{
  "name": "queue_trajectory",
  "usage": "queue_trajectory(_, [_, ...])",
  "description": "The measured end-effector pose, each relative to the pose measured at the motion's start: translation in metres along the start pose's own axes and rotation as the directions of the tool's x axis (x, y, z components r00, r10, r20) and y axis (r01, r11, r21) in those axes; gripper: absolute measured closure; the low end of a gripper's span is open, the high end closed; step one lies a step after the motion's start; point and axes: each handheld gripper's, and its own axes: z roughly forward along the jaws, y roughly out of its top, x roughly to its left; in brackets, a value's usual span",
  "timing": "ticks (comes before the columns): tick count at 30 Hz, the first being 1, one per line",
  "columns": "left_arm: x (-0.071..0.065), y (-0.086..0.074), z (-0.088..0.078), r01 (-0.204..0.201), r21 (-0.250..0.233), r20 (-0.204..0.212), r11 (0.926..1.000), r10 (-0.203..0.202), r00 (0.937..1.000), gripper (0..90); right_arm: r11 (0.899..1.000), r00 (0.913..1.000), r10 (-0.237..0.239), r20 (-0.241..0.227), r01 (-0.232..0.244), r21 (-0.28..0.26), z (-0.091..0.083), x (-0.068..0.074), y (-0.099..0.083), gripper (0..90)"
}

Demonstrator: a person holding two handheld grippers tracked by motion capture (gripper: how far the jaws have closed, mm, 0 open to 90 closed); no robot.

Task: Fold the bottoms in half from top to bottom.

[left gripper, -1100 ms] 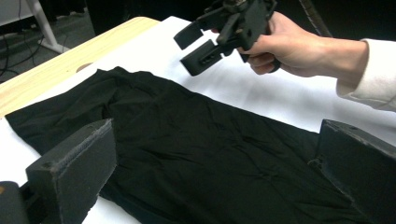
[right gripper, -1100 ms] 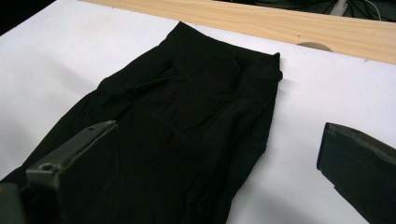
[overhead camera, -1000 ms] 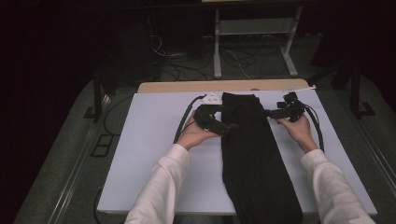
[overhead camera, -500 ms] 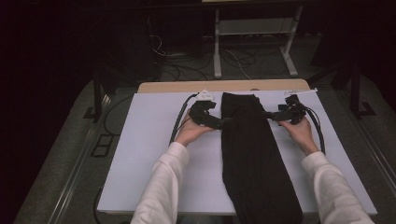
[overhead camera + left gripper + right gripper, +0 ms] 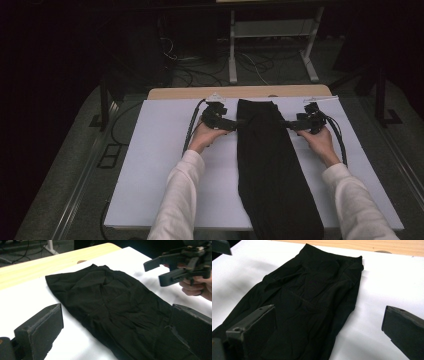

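the black garment point(image 5: 270, 165) lies lengthwise down the middle of the white table cover point(image 5: 160, 165), its narrow end at twelve o'clock near the bare wooden edge point(image 5: 240, 92), its wider end running off the cover's near edge at six o'clock. it lies flat, with soft creases across the upper part.

left gripper point(image 5: 231, 124) sits at nine o'clock of the garment's upper section, right up at its left edge, held by the left hand point(image 5: 204, 137). in the left gripper view its jaws stand wide apart, released, nothing between them but cloth lying on the table: one jaw over white cover, the other over the dark fabric point(image 5: 117, 307).

right gripper point(image 5: 292, 125) sits at three o'clock of the same upper section, at the garment's right edge, held by the right hand point(image 5: 320, 142). in the right gripper view its jaws are spread too, one over the cloth point(image 5: 312, 297), the other over bare white cover; nothing gripped.

across the garment, the right gripper point(image 5: 162, 271) shows in the left gripper view at two o'clock, jaws parted, lifted clear of the table. both cables trail toward twelve o'clock and curve along the cover. white sleeves point(image 5: 177, 200) enter from six o'clock.
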Motion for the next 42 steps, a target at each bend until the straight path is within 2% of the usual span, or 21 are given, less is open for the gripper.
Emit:
queue_trajectory(4, [0.008, -0.005, 0.006, 0.06, 0.005, -0.002, 0.9982, -0.06, 0.9982, 0.0, 1.0, 0.9999, 0.012, -0.001, -0.012, -0.001, 0.002, 0.0, 0.001, 0.0])
queue_trajectory(7, [0.01, -0.008, 0.011, 0.087, 0.019, 0.002, 0.9961, -0.087, 0.9962, 0.0, 1.0, 0.9998, 0.02, -0.006, -0.02, 0.006, 0.005, -0.001, 0.002, 0.0])
queue_trajectory(11, [0.015, -0.011, 0.018, 0.148, 0.034, 0.028, 0.9884, -0.149, 0.9884, 0.0, 0.999, 0.9997, 0.024, 0.002, -0.024, 0.023, 0.009, -0.004, 0.003, 0.0])
queue_trajectory(15, [0.015, -0.012, 0.025, 0.164, 0.049, 0.026, 0.9853, -0.165, 0.9859, 0.3, 0.999, 0.9995, 0.031, 0.008, -0.031, 0.037, 0.012, -0.005, 0.006, 0.0])
queue_trajectory(17, [0.015, -0.013, 0.027, 0.172, 0.045, 0.028, 0.984, -0.174, 0.9844, 4.5, 0.999, 0.9995, 0.029, 0.008, -0.029, 0.043, 0.013, -0.005, 0.006, 3.1])
queue_trajectory(20, [0.016, -0.014, 0.03, 0.221, 0.024, 0.034, 0.9749, -0.222, 0.9745, 8.7, 0.997, 0.9984, 0.056, -0.007, -0.056, 0.043, 0.013, -0.007, 0.006, 7.5])
queue_trajectory(21, [0.017, -0.015, 0.031, 0.25, 0.011, 0.048, 0.9683, -0.25, 0.9671, 9.9, 0.997, 0.9978, 0.065, -0.013, -0.064, 0.043, 0.014, -0.008, 0.005, 8.9])
queue_trajectory(22, [0.017, -0.015, 0.031, 0.258, 0.005, 0.051, 0.9662, -0.257, 0.9649, 11.0, 0.996, 0.9965, 0.082, -0.017, -0.081, 0.047, 0.014, -0.01, 0.005, 10.8])
queue_trajectory(25, [0.018, -0.016, 0.033, 0.25, 0.003, 0.03, 0.9682, -0.25, 0.9678, 13.5, 0.993, 0.9935, 0.111, -0.025, -0.11, 0.047, 0.015, -0.014, 0.003, 13.8])
queue_trajectory(29, [0.02, -0.017, 0.036, 0.264, 0.009, 0.018, 0.9646, -0.264, 0.9644, 16.5, 0.99, 0.9909, 0.132, -0.026, -0.131, 0.048, 0.016, -0.018, 0.002, 20.2])
queue_trajectory(32, [0.021, -0.018, 0.041, 0.294, 0.025, 0.009, 0.9556, -0.294, 0.9558, 20.5, 0.989, 0.9901, 0.137, -0.03, -0.135, 0.051, 0.018, -0.017, 0.002, 23.3])
queue_trajectory(35, [0.02, -0.02, 0.045, 0.288, 0.032, 0.012, 0.9571, -0.289, 0.9574, 23.2, 0.988, 0.9912, 0.131, -0.022, -0.129, 0.081, 0.022, -0.015, 0.004, 24.6])
queue_trajectory(40, [0.02, -0.022, 0.048, 0.297, 0.035, 0.023, 0.9544, -0.297, 0.9545, 27.9, 0.986, 0.9922, 0.125, 0.003, -0.124, 0.112, 0.027, -0.011, 0.009, 26.3])
queue_trajectory(42, [0.021, -0.023, 0.049, 0.31, 0.035, 0.024, 0.9502, -0.311, 0.9503, 30.4, 0.986, 0.9925, 0.122, 0.012, -0.122, 0.113, 0.029, -0.011, 0.009, 26.0])
